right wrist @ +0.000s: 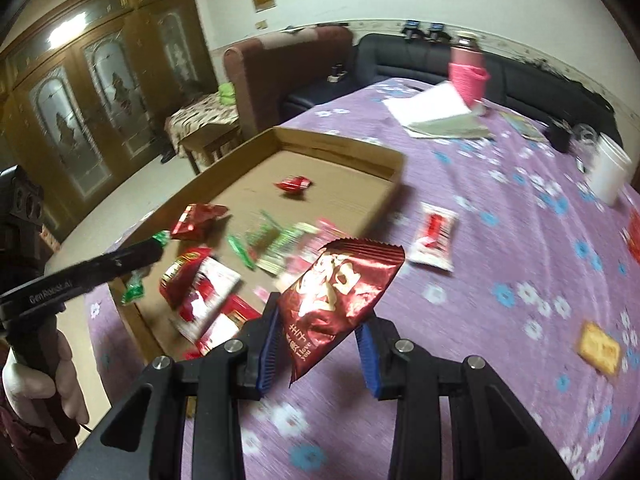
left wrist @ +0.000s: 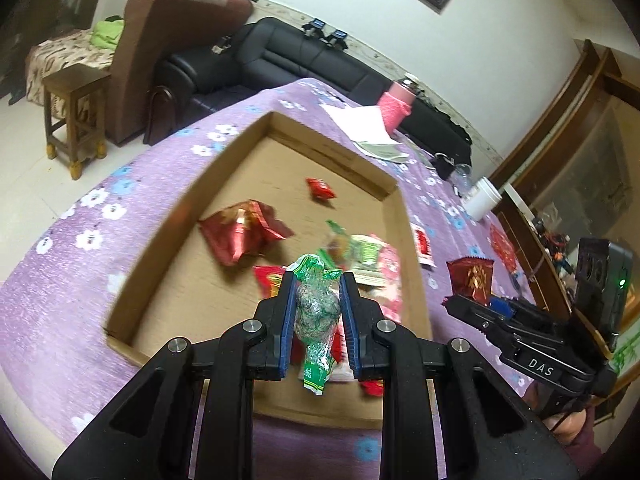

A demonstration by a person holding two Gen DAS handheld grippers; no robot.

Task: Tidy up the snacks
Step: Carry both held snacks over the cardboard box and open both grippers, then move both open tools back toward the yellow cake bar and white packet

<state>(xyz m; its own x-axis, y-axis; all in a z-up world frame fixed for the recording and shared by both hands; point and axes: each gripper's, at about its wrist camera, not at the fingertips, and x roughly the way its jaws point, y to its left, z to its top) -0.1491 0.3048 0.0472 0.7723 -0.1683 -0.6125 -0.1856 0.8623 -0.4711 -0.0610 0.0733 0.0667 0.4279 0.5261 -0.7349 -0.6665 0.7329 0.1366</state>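
Note:
My left gripper [left wrist: 318, 304] is shut on a green-wrapped candy [left wrist: 316, 312] and holds it above the near end of a shallow cardboard tray [left wrist: 160, 236]. The tray holds several snack packets, red and green. My right gripper [right wrist: 318, 332] is shut on a dark red snack packet [right wrist: 340, 292], held above the purple tablecloth beside the tray's right wall [right wrist: 384, 200]. The right gripper and its red packet [left wrist: 472, 280] also show in the left wrist view at the right. The left gripper [right wrist: 156, 242] shows at the left of the right wrist view.
On the floral purple tablecloth [right wrist: 500, 240] lie a white-and-red packet [right wrist: 434, 236], a yellow biscuit packet [right wrist: 600, 346] and a red packet at the right edge [right wrist: 634, 236]. A pink bottle [right wrist: 468, 72], papers [right wrist: 432, 110] and a white jar [right wrist: 610, 168] stand farther back.

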